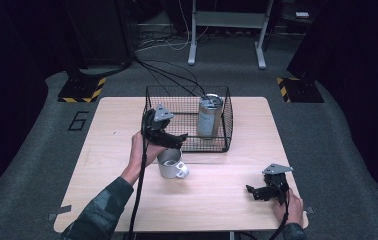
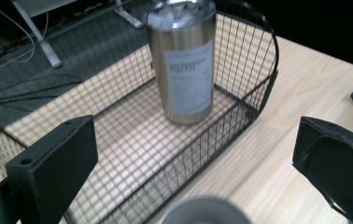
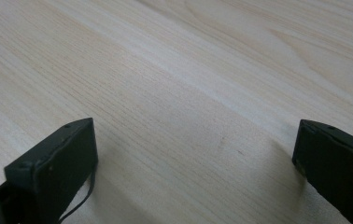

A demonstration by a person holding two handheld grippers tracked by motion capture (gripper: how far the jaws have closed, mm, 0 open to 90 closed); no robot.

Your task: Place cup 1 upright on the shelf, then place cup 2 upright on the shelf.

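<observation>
Jaws of the left gripper [image 1: 177, 138] stand wide above a mug [image 1: 171, 163]; ahead, a tumbler [image 2: 184, 60] stands upright in the basket [image 2: 240, 116]. Right gripper [image 3: 198, 163] gapes wide, low over the table [image 3: 188, 70].

mug [image 2: 206, 211] cut off, tumbler [image 2: 183, 60] label unreadable

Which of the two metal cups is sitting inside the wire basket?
The tall steel tumbler with the paper label stands upright in the wire basket; the short handled mug sits outside on the table.
</observation>
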